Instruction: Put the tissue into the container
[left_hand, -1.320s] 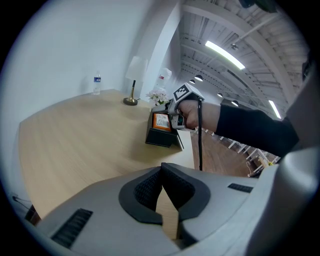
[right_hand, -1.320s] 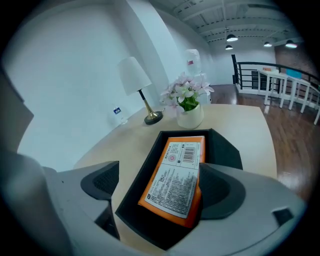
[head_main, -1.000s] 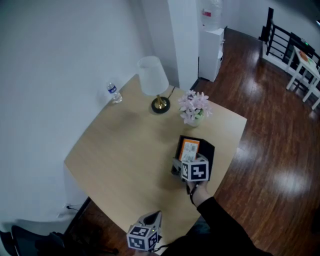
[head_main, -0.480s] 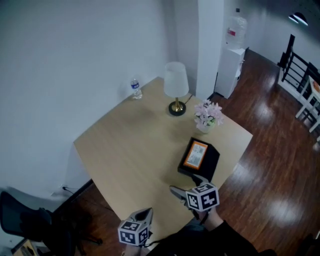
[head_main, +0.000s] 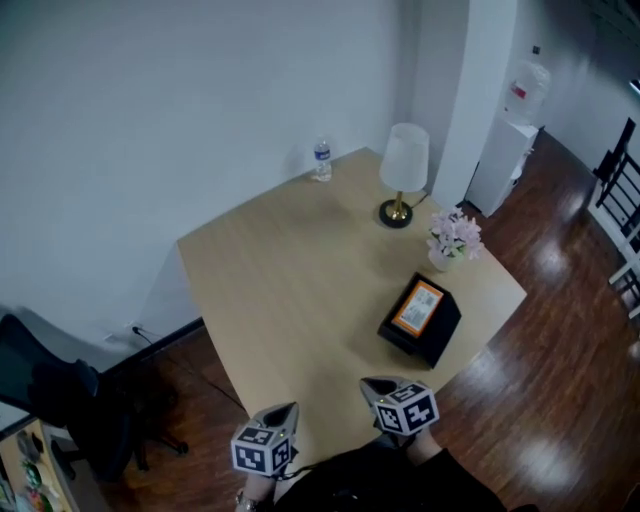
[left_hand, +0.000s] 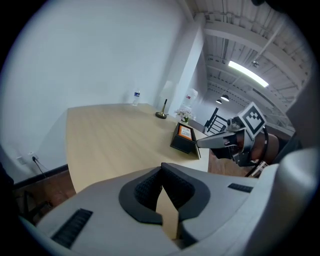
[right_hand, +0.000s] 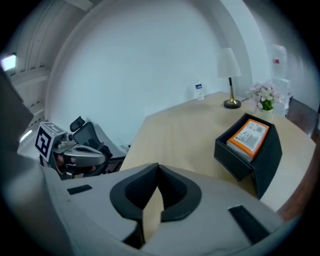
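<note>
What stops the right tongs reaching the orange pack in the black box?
Probably nothing, so yes. The right tongs are at the table edge, close to the open-topped black container, where the orange tissue pack lies exposed. Only bare tabletop lies between. They are shut, so they'd need opening first.

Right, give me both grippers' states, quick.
Left gripper: closed, holding nothing.
Right gripper: closing fully shut, holding nothing.

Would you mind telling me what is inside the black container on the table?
An orange-labelled tissue pack lies in the black container, filling most of its opening. Anything beneath the pack is covered, so I cannot tell.
</note>
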